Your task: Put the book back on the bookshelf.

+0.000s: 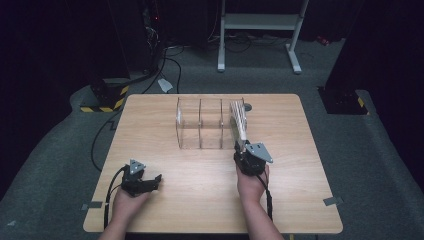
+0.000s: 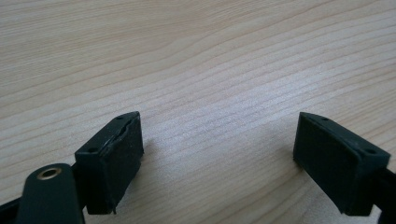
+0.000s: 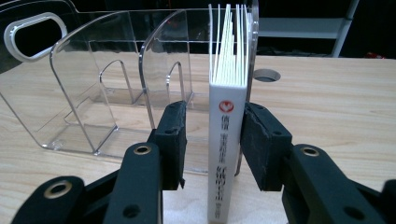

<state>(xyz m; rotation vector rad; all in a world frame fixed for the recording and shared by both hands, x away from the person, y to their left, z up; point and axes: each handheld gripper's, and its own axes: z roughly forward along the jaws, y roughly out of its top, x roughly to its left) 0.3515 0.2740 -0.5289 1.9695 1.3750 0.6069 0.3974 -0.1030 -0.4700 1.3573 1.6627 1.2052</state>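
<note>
The right gripper (image 3: 210,140) straddles a book (image 3: 226,135) in the rack's (image 1: 200,122) right-end slot, jaws seemingly not yet clamped. Next: close and grip. The left gripper (image 2: 217,158) rests wide open, empty, near the table's (image 1: 210,200) front-left corner.

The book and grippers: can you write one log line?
right gripper: jaws around book spine, gap at left jaw | book: upright in clear rack | left gripper: open over table

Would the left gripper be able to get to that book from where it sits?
Probably yes: the left gripper is open, with bare table between it and the book. But the right gripper already straddles its spine.
</note>
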